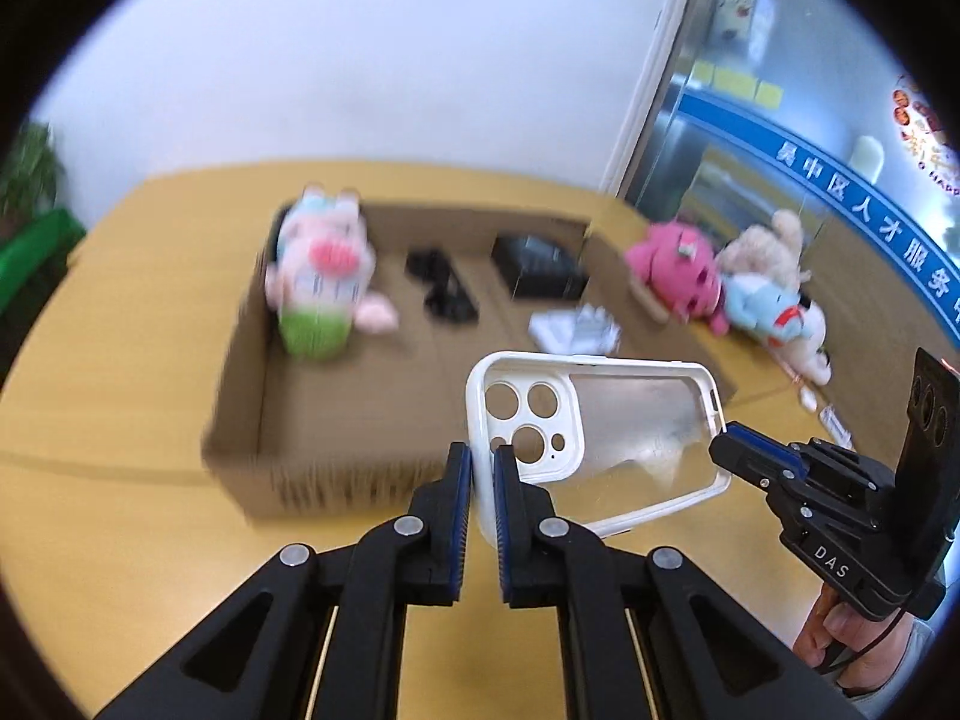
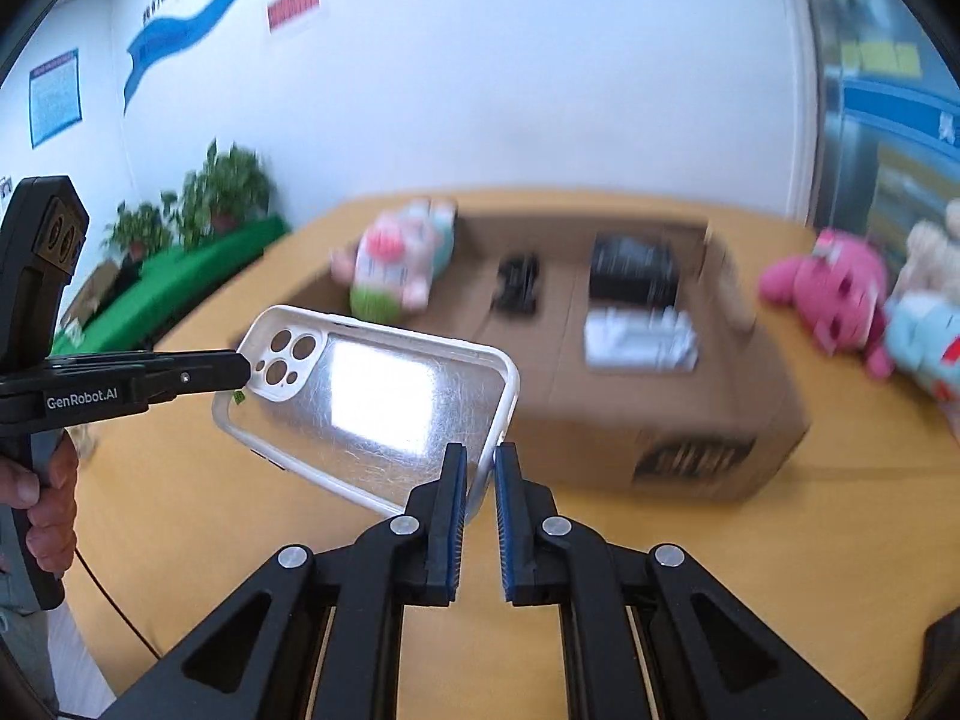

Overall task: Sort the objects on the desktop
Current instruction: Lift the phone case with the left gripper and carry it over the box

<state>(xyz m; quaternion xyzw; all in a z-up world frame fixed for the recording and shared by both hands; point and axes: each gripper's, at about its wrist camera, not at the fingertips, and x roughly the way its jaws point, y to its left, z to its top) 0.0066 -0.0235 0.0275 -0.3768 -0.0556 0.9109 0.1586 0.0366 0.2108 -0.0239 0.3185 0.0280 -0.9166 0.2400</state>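
A white phone case with a clear back (image 1: 606, 438) (image 2: 372, 408) hangs in the air above the yellow table, held at both ends. My left gripper (image 1: 483, 468) is shut on the rim at its camera-hole end. My right gripper (image 2: 480, 474) is shut on the rim at the opposite end; in the left wrist view it (image 1: 729, 438) reaches in from the right. In the right wrist view the left gripper (image 2: 243, 367) comes in from the left. Behind the case lies an open cardboard box (image 1: 336, 480) (image 2: 708, 420).
In the box lie a pink-and-green plush (image 1: 321, 282), a black gadget (image 1: 441, 288), a black box (image 1: 540, 267) and white packets (image 1: 576, 327). Pink, beige and blue plush toys (image 1: 738, 288) lie on the table (image 1: 120, 540) right of the box. Potted plants (image 2: 204, 204) stand beyond the far left edge.
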